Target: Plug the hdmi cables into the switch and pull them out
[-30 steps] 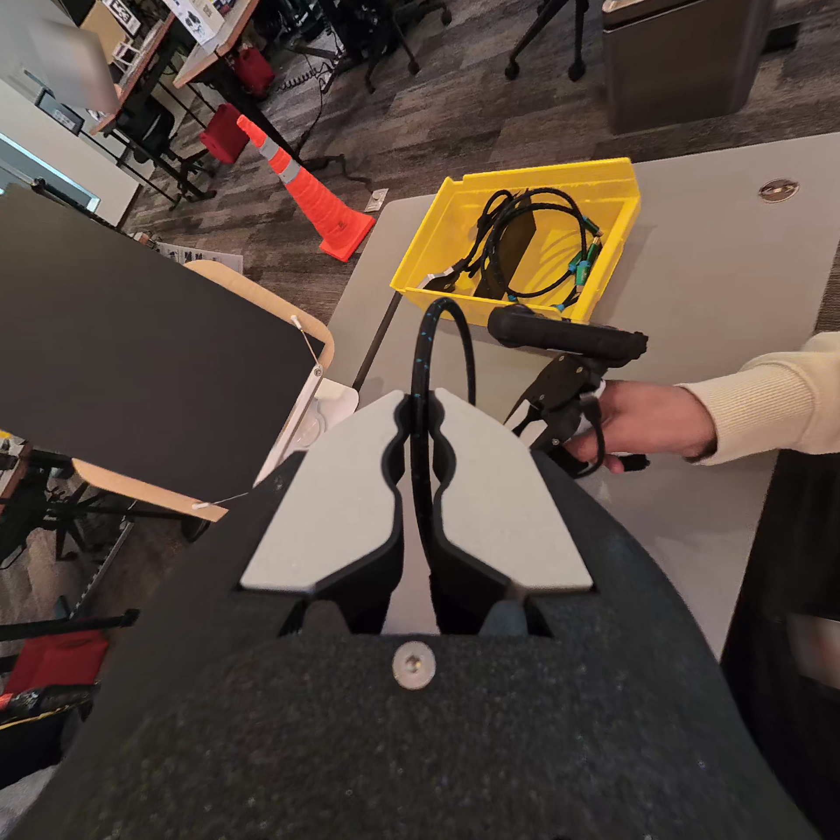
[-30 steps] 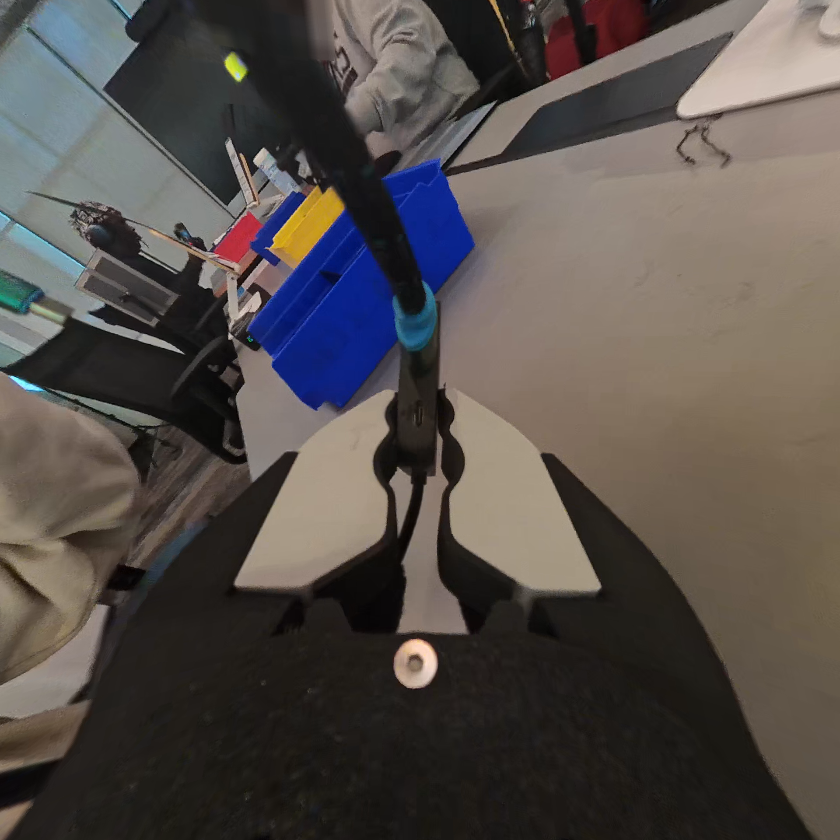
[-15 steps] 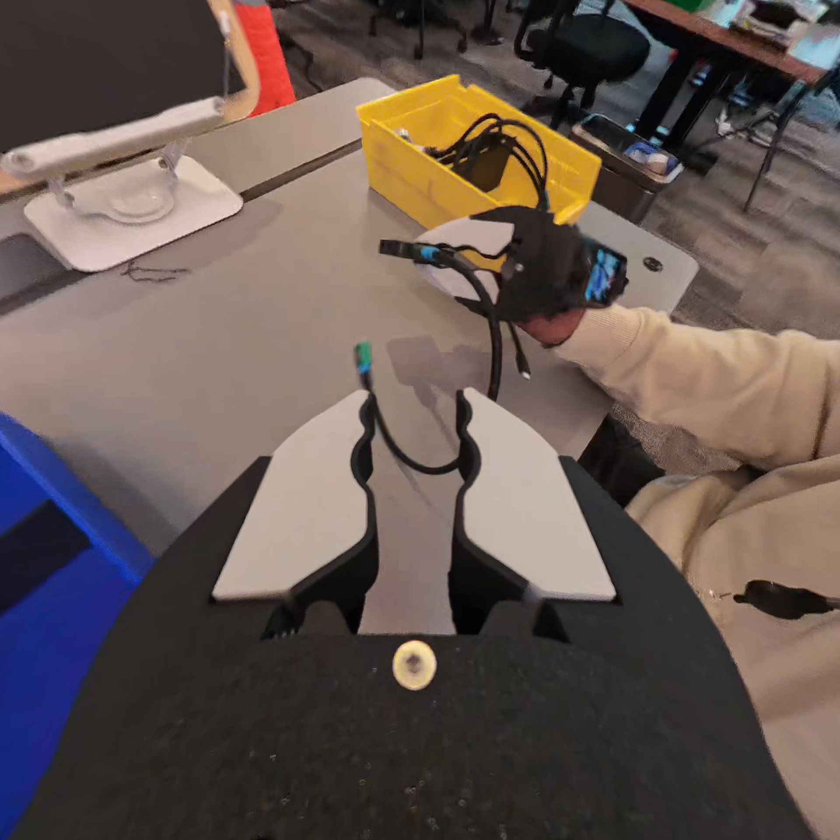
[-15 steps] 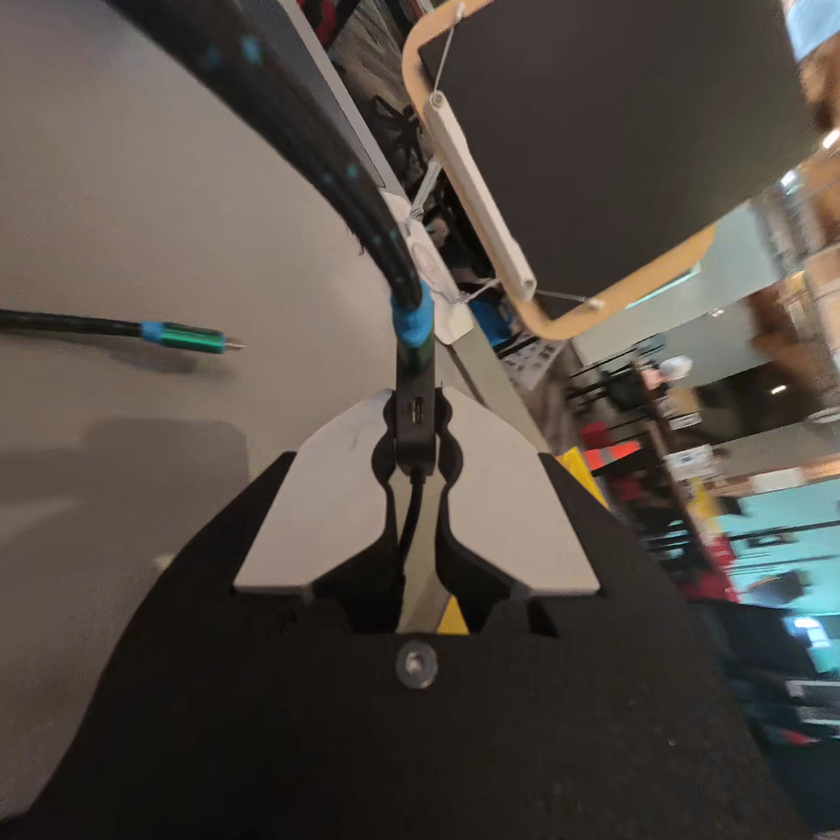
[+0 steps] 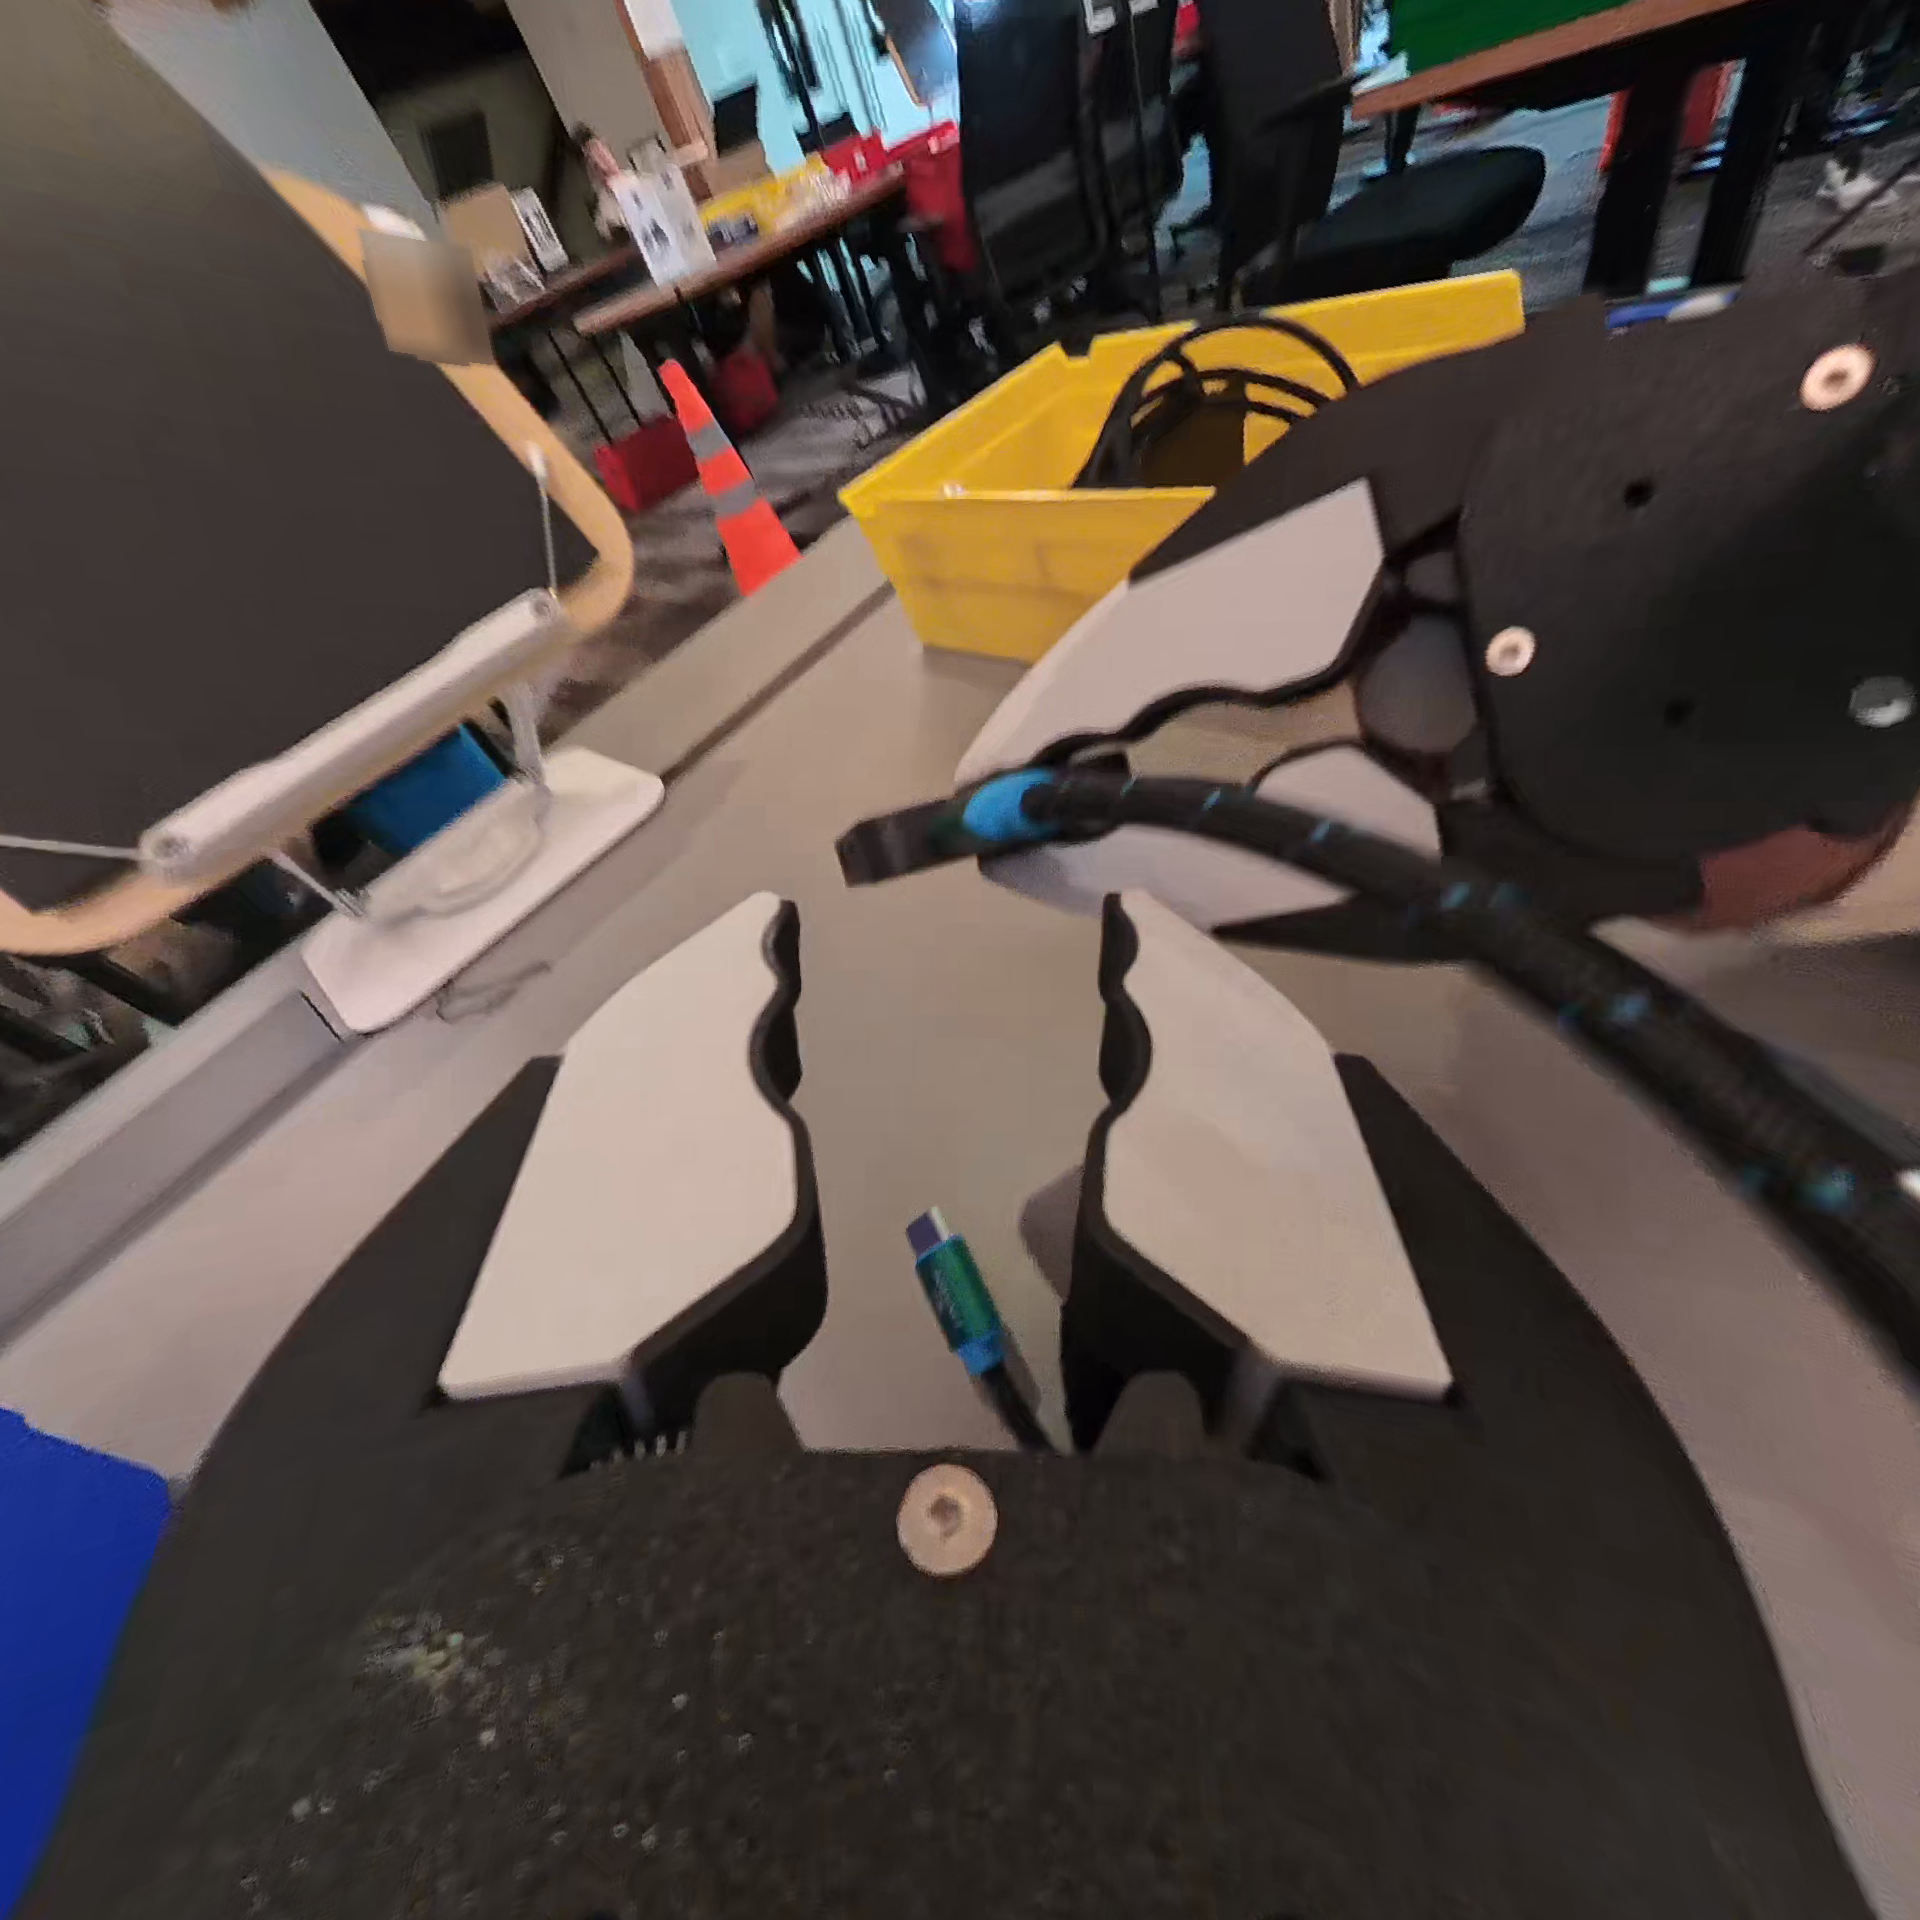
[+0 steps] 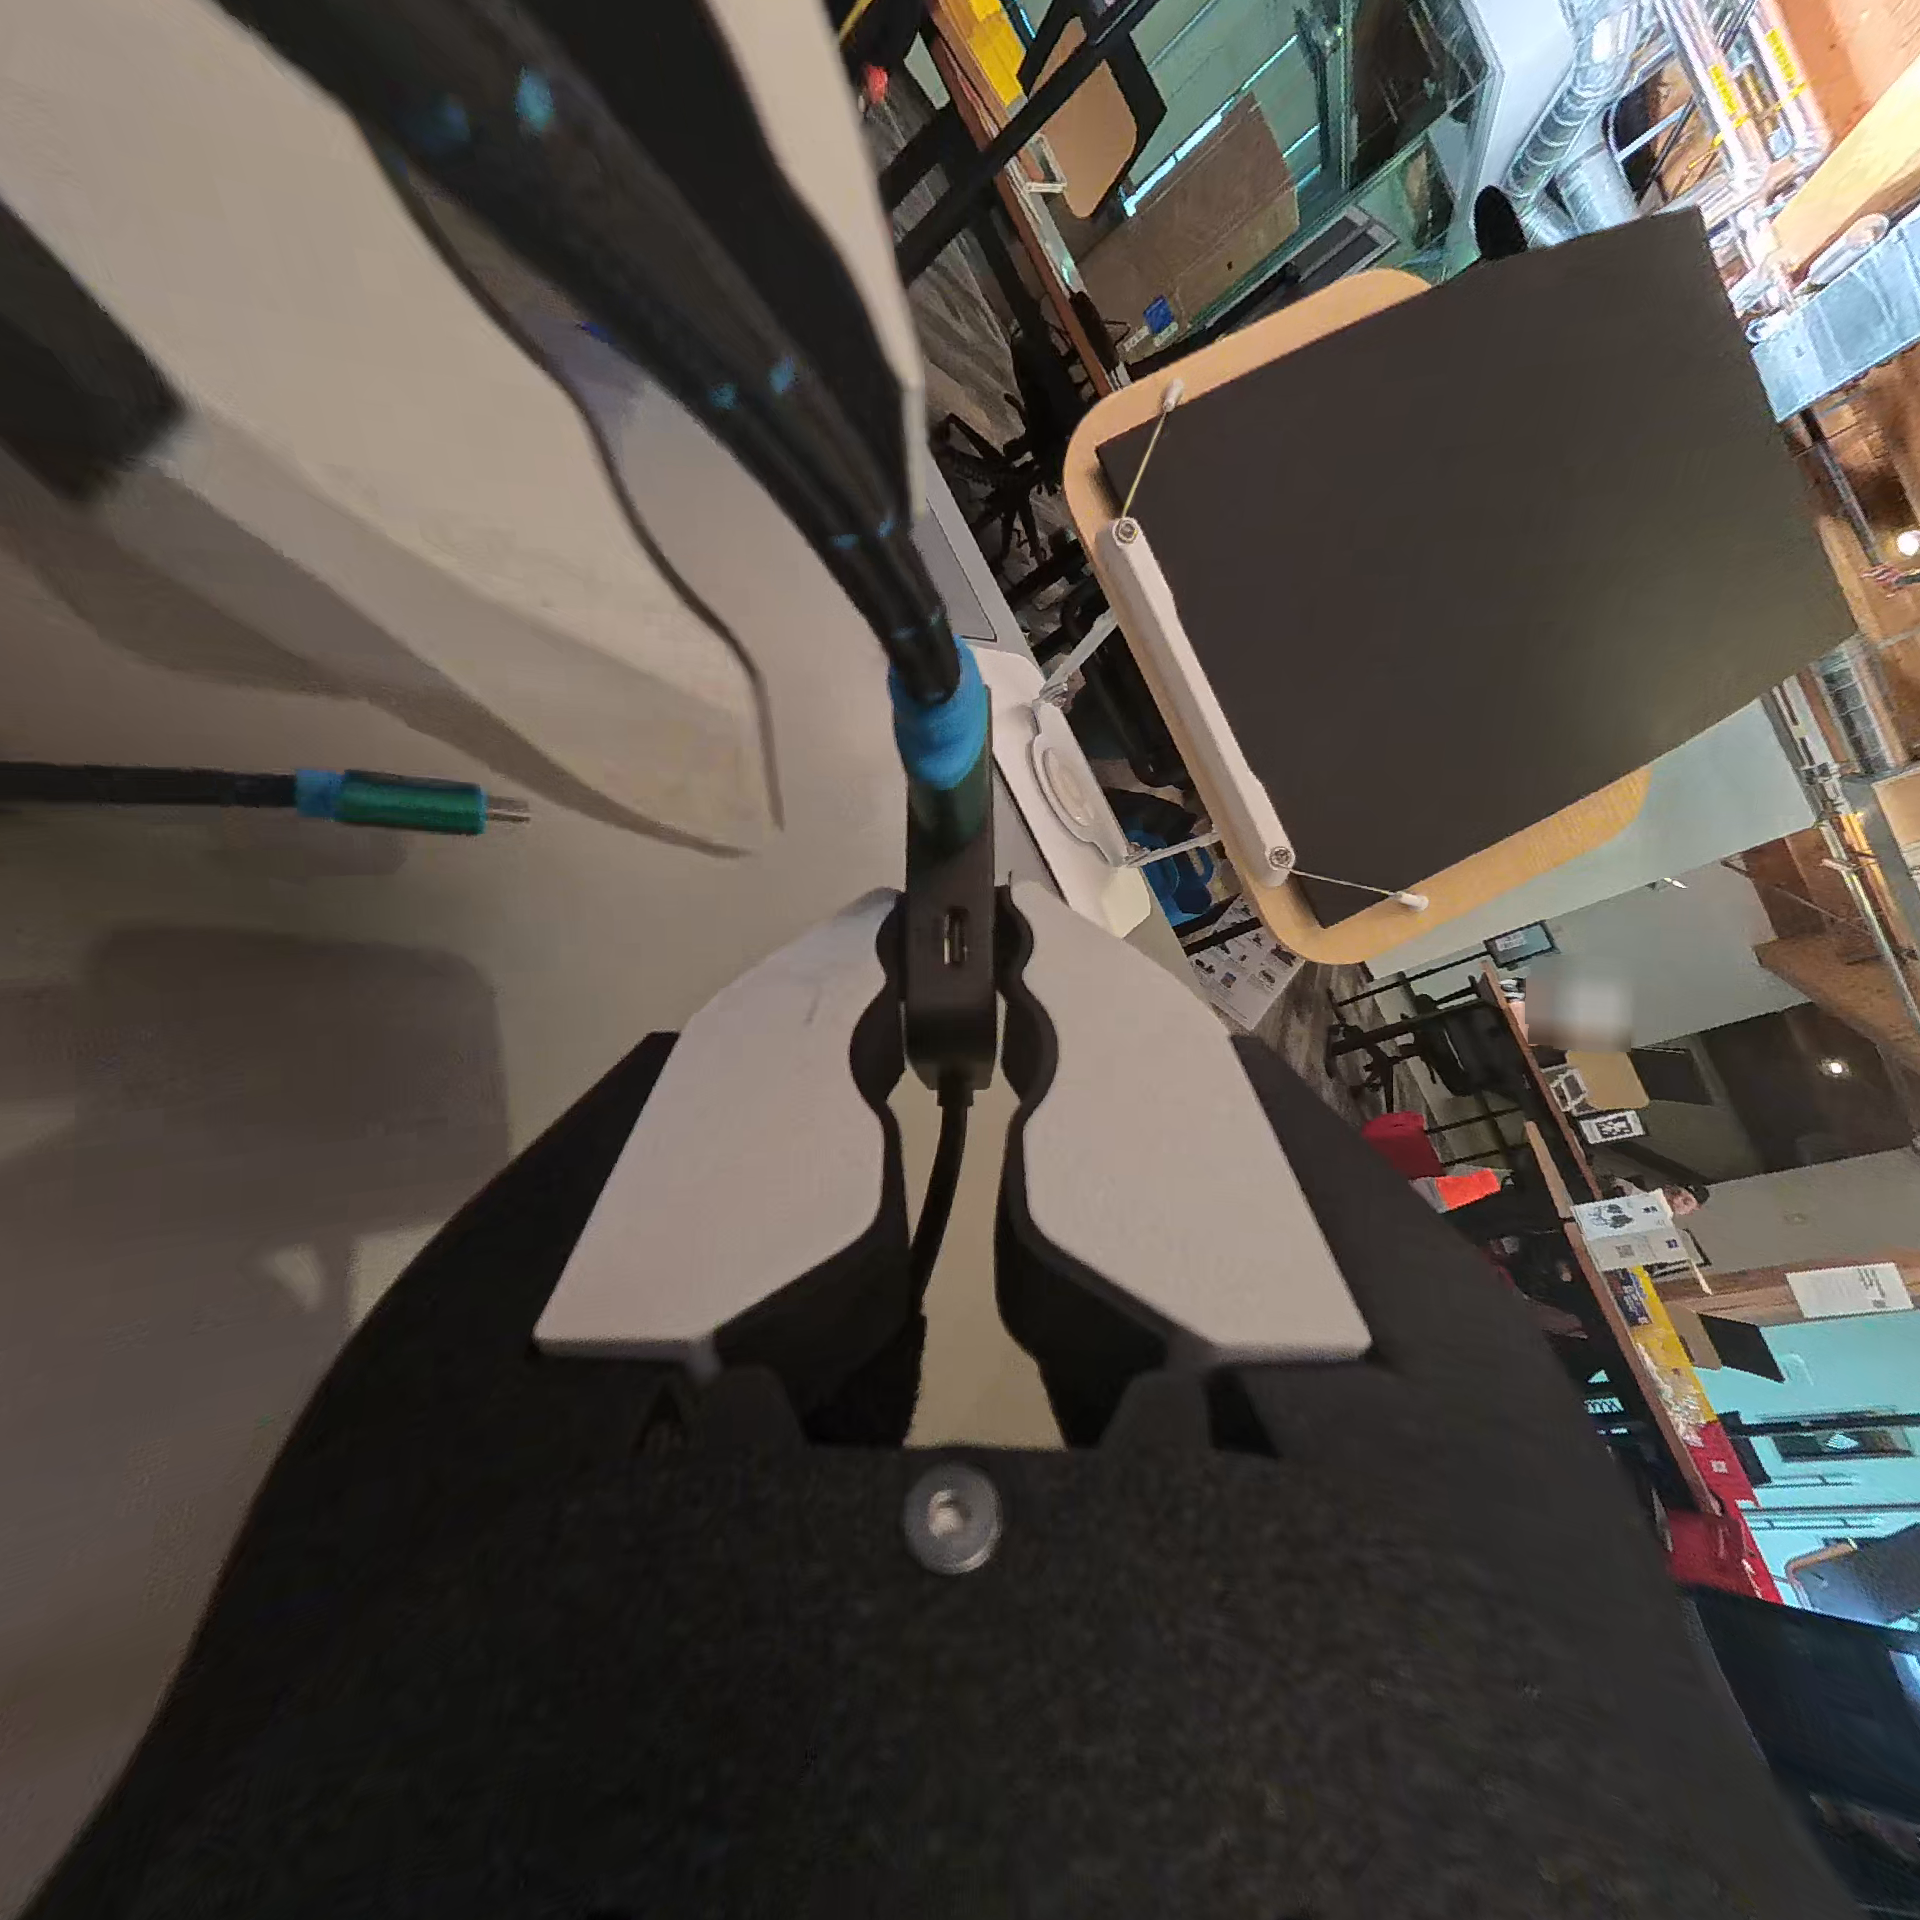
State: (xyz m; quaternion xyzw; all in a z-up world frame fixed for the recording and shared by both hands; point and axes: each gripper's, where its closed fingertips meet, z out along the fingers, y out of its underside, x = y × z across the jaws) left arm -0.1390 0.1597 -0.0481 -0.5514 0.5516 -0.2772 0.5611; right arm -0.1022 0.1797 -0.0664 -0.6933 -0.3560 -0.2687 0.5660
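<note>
My left gripper [image 5: 945, 935] is open and empty, low over the grey table [image 5: 1558, 1060]. A loose green HDMI plug [image 5: 954, 1288] with a blue collar lies on the table between its fingers, touching neither. My right gripper [image 6: 951, 904] is shut on the small black switch [image 6: 948, 966]. A braided black cable [image 6: 675, 291] is plugged into the switch's far end by a blue-collared plug [image 6: 935, 727]. In the left wrist view the right gripper [image 5: 1049, 790] holds the switch [image 5: 878, 847] just ahead of my left fingers. The loose plug also shows in the right wrist view [image 6: 416, 805].
A yellow bin [image 5: 987, 551] with coiled black cables stands behind the right gripper. A black panel on a white stand [image 5: 488, 873] is at the left, a blue bin [image 5: 62, 1558] at the near left. An orange cone [image 5: 727, 488] stands on the floor beyond the table. Tip to tip, the grippers are about 5 centimeters apart.
My left gripper let go of the braided cable, opened wide and dropped toward the table; the green plug now lies between its fingers. The right gripper kept the switch and came closer.
</note>
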